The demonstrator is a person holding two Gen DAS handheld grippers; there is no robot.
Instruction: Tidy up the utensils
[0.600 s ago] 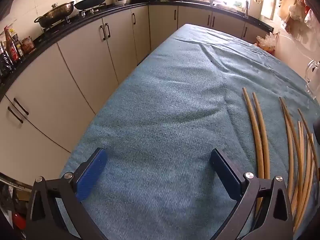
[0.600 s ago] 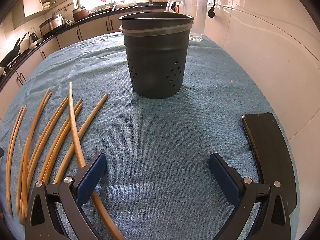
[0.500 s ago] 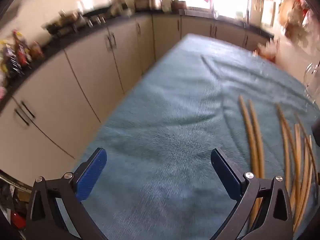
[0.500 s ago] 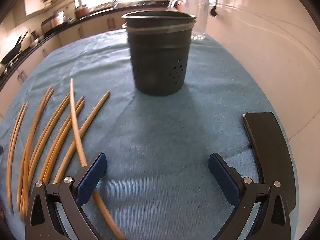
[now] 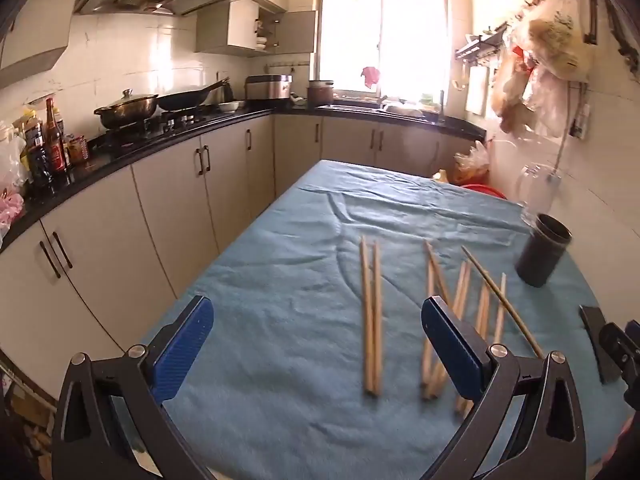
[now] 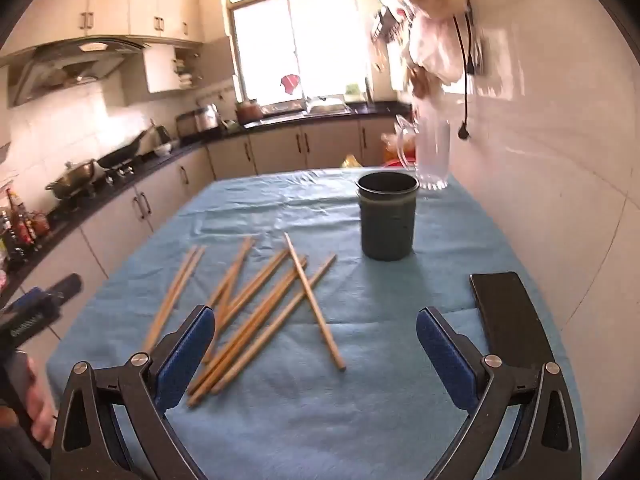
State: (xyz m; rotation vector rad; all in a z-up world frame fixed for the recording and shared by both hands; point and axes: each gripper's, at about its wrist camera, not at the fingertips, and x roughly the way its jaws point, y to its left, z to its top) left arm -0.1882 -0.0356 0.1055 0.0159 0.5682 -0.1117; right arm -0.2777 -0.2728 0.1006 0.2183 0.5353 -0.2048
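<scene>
Both tongs — left (image 5: 316, 344), right (image 6: 314, 354) — gape above scattered chopsticks (image 6: 256, 312).

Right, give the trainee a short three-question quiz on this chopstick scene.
1. True or false: chopsticks already stand in the dark holder.
2. What lies flat on the cloth by the wall, right of the right gripper? A) black phone B) spoon C) plate
3. Fill in: both the right gripper and the left gripper are ____ and hold nothing.

Key: 1 false, they lie loose on the cloth; 2 A, the black phone; 3 open.
</scene>
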